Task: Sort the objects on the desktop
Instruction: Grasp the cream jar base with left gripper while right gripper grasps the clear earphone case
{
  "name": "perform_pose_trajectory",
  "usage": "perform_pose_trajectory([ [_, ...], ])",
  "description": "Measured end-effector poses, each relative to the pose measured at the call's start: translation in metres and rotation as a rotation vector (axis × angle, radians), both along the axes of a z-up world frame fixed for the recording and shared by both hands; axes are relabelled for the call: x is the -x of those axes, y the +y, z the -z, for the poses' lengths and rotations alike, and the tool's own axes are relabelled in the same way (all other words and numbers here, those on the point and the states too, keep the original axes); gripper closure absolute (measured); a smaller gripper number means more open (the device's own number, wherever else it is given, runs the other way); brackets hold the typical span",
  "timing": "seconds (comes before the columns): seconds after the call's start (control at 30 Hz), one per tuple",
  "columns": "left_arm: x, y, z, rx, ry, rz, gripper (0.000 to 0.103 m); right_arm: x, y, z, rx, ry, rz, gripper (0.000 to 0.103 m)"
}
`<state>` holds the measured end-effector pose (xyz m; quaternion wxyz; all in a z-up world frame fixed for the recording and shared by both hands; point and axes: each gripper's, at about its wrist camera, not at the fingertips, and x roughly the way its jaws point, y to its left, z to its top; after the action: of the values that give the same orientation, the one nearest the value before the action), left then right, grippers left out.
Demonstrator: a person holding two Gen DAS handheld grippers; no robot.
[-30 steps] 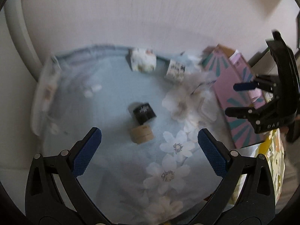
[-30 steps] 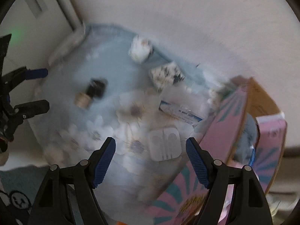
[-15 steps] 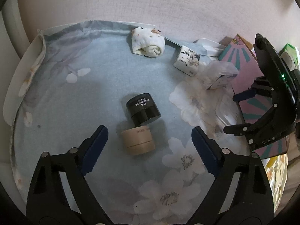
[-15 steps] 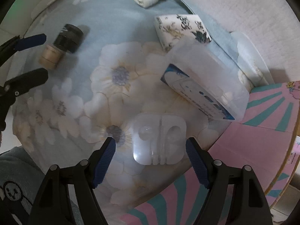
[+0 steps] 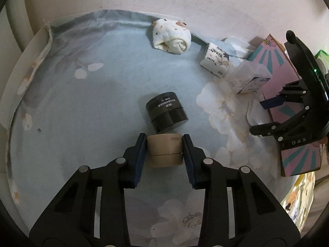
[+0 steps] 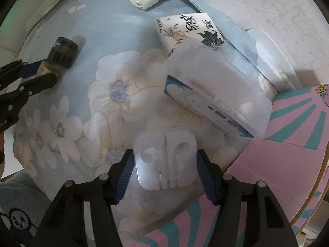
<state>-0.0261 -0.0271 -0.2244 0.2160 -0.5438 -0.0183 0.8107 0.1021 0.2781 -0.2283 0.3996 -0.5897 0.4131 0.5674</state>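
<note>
A tan round jar (image 5: 165, 150) lies on the floral blue cloth (image 5: 92, 103), touching a black jar (image 5: 166, 112) just behind it. My left gripper (image 5: 164, 147) is shut on the tan jar, pads against both sides. In the right wrist view a clear plastic earbud tray (image 6: 164, 160) lies flat on the cloth. My right gripper (image 6: 164, 169) has closed in on it, both pads at the tray's side edges. The right gripper also shows at the right of the left wrist view (image 5: 267, 115).
A rolled white cloth (image 5: 170, 37) and a printed tissue pack (image 5: 216, 61) lie near the back wall. A translucent box with blue print (image 6: 216, 98) leans beside the tray. A pink and teal striped box (image 6: 298, 133) stands at the right.
Both grippers came down to the table and closed from wide open: the left onto the tan jar, the right onto the clear earbud tray.
</note>
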Motion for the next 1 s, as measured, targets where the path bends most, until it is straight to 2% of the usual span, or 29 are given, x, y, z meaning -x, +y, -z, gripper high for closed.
perform_pose_trajectory([
  [0.23, -0.002, -0.006, -0.006, -0.004, 0.000, 0.006, 0.072, -0.001, -0.012, -0.004, -0.020, 0.017, 0.038, 0.047],
  [0.6, 0.003, -0.016, -0.040, -0.054, 0.011, 0.006, 0.073, 0.014, -0.045, -0.038, -0.060, 0.074, 0.095, 0.047],
  [0.87, 0.001, -0.024, -0.077, -0.089, 0.029, 0.007, 0.073, 0.022, -0.072, -0.087, -0.112, 0.101, 0.121, 0.047],
  [0.93, 0.001, -0.026, -0.090, -0.088, 0.041, 0.016, 0.073, 0.024, -0.064, -0.108, -0.130, 0.106, 0.128, 0.047],
  [1.0, 0.002, -0.024, -0.099, -0.086, 0.047, 0.026, 0.073, 0.026, -0.018, -0.121, -0.143, 0.109, 0.132, 0.047],
])
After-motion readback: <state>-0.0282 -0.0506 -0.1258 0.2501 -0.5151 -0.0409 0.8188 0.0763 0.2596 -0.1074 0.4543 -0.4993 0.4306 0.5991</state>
